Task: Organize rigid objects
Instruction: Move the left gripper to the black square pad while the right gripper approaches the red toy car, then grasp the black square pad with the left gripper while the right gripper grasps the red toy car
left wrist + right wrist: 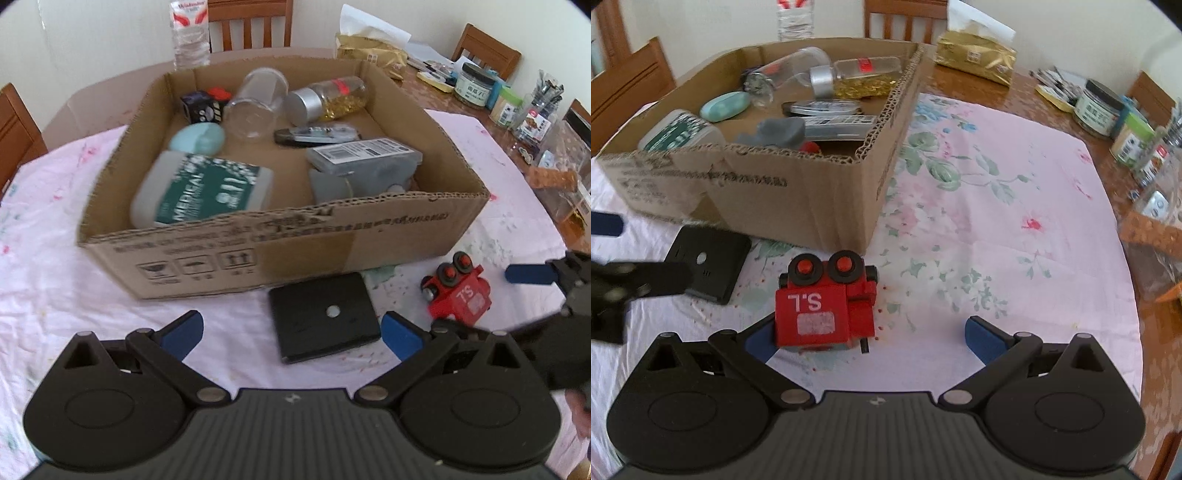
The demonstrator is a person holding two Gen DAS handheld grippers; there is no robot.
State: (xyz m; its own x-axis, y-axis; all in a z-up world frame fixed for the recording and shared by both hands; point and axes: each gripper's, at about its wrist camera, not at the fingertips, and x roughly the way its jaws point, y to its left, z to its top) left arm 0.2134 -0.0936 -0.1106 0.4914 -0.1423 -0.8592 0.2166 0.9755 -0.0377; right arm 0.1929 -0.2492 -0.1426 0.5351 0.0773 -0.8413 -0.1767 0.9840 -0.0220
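A pink floral tablecloth (997, 229) covers the table, and on it stands a shallow cardboard box (295, 251) holding a white container with a green MEDICAL label (201, 194), a clear jar on its side (256, 101), a bottle of yellow capsules with a silver cap (327, 99), a grey labelled case (364, 157), a pale blue oval case (197, 138) and a few smaller items. Just outside the box's near wall a flat black square device (323, 315) lies on the cloth, with a red toy train (823, 306) beside it, lying tipped with its wheels facing the box. The left gripper (291, 332) hangs over the black device, jaws spread wide and empty. The right gripper (871, 338) is likewise released, its left finger (761, 341) just beside the train's side, its right finger well apart from it
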